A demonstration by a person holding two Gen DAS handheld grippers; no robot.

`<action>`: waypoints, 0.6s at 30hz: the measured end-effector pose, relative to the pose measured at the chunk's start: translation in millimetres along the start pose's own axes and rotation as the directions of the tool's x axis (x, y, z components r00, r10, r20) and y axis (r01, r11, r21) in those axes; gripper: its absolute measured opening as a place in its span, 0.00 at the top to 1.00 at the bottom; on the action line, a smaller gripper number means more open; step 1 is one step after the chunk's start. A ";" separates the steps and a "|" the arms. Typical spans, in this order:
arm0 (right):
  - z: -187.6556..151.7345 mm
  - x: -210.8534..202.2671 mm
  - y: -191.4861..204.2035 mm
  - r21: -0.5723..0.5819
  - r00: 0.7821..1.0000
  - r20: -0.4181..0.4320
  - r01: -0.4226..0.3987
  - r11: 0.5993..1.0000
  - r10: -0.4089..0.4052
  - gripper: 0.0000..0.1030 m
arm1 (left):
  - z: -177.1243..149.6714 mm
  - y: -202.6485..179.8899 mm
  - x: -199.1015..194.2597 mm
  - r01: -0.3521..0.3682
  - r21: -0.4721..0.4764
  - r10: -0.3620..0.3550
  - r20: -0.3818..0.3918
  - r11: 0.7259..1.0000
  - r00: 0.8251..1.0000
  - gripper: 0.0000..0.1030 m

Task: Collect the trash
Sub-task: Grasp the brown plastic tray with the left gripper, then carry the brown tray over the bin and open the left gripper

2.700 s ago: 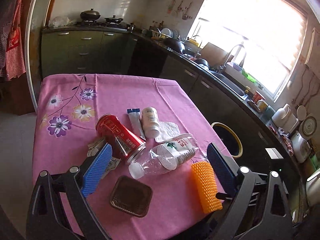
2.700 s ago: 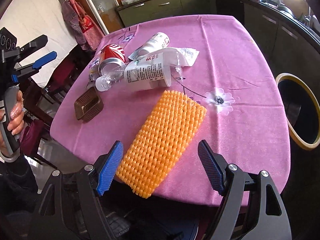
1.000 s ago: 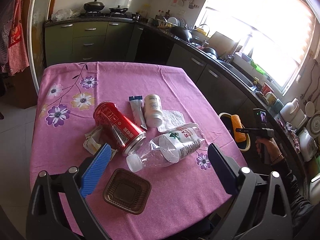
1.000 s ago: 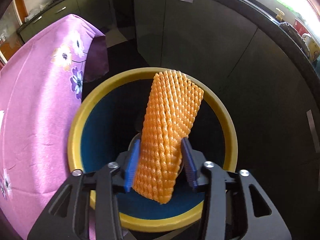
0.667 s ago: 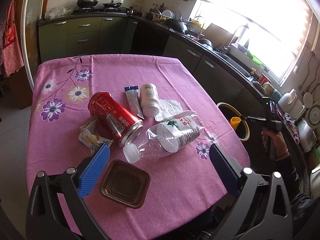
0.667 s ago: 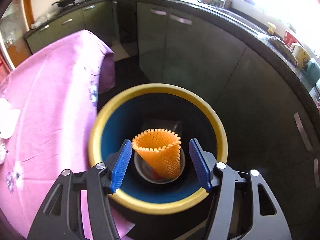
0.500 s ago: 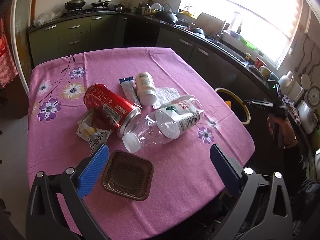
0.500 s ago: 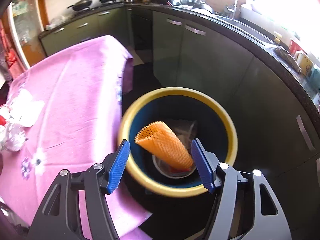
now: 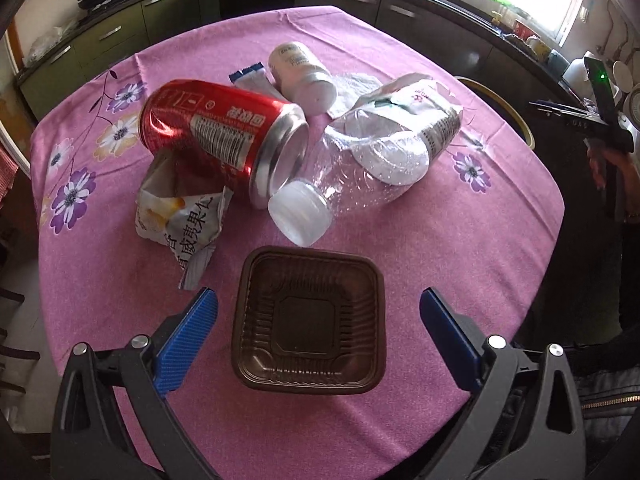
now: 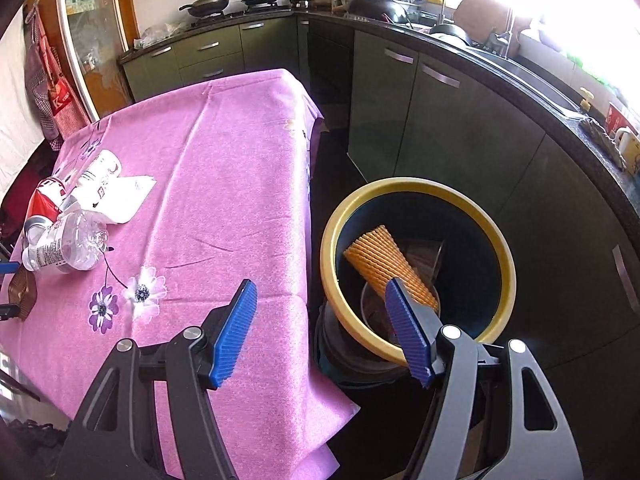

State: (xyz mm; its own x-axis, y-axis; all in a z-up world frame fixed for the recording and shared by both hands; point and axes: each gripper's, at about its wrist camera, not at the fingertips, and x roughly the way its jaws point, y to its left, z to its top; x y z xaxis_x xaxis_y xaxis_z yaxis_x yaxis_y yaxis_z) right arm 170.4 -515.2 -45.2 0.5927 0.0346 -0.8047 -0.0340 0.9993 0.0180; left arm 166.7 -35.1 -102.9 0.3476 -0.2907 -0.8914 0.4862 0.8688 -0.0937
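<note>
One brown plastic tray (image 9: 308,320) sits right between the pads of my left claw (image 9: 318,328), jaws spread wide on both sides, nothing pinched. It lies near the front edge of the pink tablecloth (image 9: 460,240), open side up.

Risk number one: that tray looks thin and springy. If I squeeze on the flared rim, I reckon it buckles or pops out sideways and skids off the edge. The cloth could bunch under the pads too, and then I drag fabric instead of the tray.

Just behind it, the clear bottle (image 9: 352,172) has its white cap nearly touching the tray's far rim, and it leans on the red can (image 9: 224,136). Both lie on their sides, so a nudge could send them rolling. The snack wrapper (image 9: 180,208) pokes a corner close to my left pad; I could catch it by accident. Farther back lie a white pill bottle (image 9: 300,76) and a tissue (image 9: 352,88).

Over on the other side, my right claw (image 10: 320,332) is parted with nothing between the pads, hanging between the table edge and the yellow-rimmed bin (image 10: 416,192). The orange foam net (image 10: 388,268) rests inside the bin, slanting against the wall. It is light and stands high in there, so a later drop could land on it and bounce out.
</note>
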 end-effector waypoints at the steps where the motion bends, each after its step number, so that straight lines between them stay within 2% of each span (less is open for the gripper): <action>1: 1.1 1.4 -1.3 -0.001 1.000 -0.003 -0.003 1.000 0.003 0.35 | -1.0 0.8 2.7 -0.001 0.000 0.001 -0.008 1.000 1.000 0.07; 7: 2.6 7.6 2.9 -0.007 1.000 -0.014 -0.017 1.000 0.017 0.35 | -2.0 4.3 12.9 0.012 -0.011 -0.012 -0.026 1.000 1.000 0.07; 9: 2.6 8.9 4.7 -0.009 1.000 -0.015 -0.022 1.000 0.021 0.35 | -2.3 5.0 14.2 0.011 -0.012 -0.012 -0.032 1.000 0.999 0.12; 14: 1.6 9.4 5.3 -0.010 0.999 -0.013 -0.032 0.999 0.032 0.35 | -0.5 5.6 11.5 -0.008 -0.007 0.008 -0.025 1.000 1.000 0.33; 18: 0.4 6.6 5.8 -0.008 0.999 -0.006 -0.038 0.999 0.038 0.35 | 0.5 4.9 7.0 -0.001 -0.007 0.000 -0.027 1.000 1.000 0.35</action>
State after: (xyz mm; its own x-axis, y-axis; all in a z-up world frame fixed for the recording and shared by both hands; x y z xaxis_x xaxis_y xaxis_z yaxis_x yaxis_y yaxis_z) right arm 174.4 -509.2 -50.2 0.5859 0.0729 -0.8071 -0.0634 0.9970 0.0440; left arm 171.9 -33.1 -109.5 0.3258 -0.2794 -0.9032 0.4801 0.8719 -0.0965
